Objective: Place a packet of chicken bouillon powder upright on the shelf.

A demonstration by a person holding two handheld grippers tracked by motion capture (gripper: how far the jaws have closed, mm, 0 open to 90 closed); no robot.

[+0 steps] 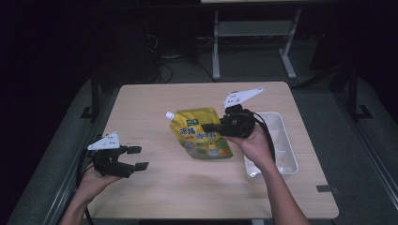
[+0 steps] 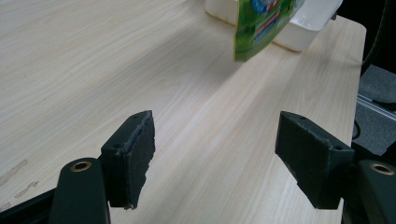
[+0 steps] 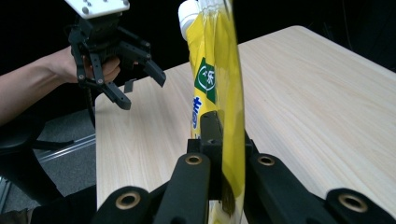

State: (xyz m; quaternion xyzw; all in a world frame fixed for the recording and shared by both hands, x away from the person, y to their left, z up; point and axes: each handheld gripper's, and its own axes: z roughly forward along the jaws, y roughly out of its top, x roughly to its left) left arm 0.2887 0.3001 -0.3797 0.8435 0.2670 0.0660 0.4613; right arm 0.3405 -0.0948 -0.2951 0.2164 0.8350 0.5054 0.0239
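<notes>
A yellow and green spouted pouch (image 1: 201, 133) with a white cap hangs above the wooden table (image 1: 164, 192), held at its right edge by my right gripper (image 1: 212, 126). In the right gripper view the jaws are shut on the pouch (image 3: 224, 93), which stands edge-on between them. My left gripper (image 1: 137, 158) is low over the table's left front, open, with nothing between its pads (image 2: 133, 154). From the left gripper view the pouch's lower corner (image 2: 261, 23) hangs well ahead of the jaws. The left gripper (image 3: 140, 84) also appears far off in the right gripper view, jaws apart.
A white plastic tray (image 1: 286, 150) sits at the table's right side, behind the right hand; it shows as a white tray (image 2: 308, 28) beyond the pouch. Dark floor and a metal stand's legs lie beyond the table's far edge.
</notes>
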